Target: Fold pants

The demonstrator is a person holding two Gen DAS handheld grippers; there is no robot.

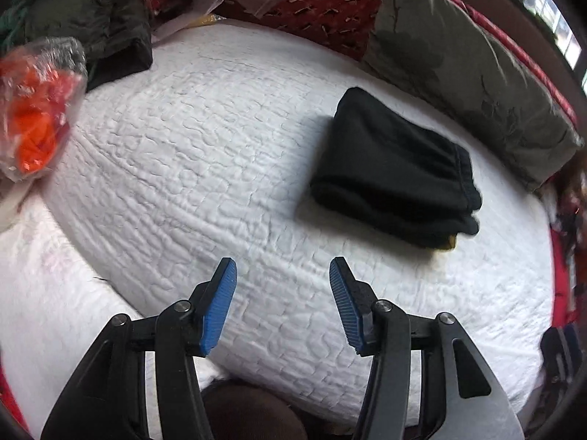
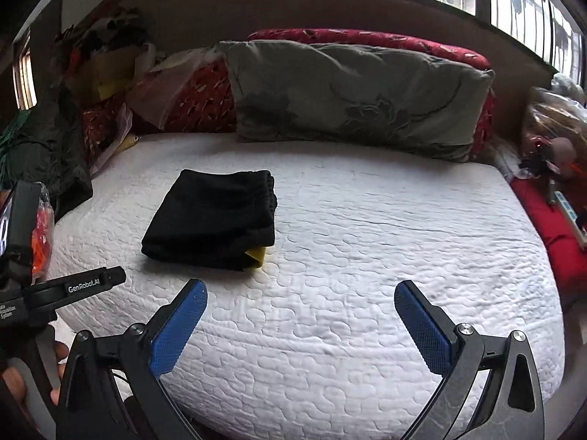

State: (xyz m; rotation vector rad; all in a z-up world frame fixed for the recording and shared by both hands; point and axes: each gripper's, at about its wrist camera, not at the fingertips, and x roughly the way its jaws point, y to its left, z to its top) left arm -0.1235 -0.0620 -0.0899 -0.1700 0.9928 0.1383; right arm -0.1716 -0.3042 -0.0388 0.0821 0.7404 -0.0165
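Note:
The black pants point(image 1: 394, 168) lie folded into a compact rectangle on the white quilted mattress point(image 1: 205, 146), with a bit of yellow showing at one corner. In the right wrist view the pants point(image 2: 212, 216) sit left of centre on the mattress point(image 2: 367, 256). My left gripper point(image 1: 282, 275) hovers open over bare quilt, short of the pants and apart from them. My right gripper point(image 2: 301, 293) stands wide open over the quilt, below and right of the pants, nothing between its blue pads point(image 2: 179, 326).
A grey-green pillow point(image 2: 352, 99) and red patterned bedding point(image 2: 370, 42) lie along the far edge under a window. Dark clothes point(image 1: 91, 18) and a plastic bag with orange contents point(image 1: 33, 110) crowd the left side. The left gripper's body point(image 2: 44, 293) and a hand point(image 2: 55, 363) show at lower left.

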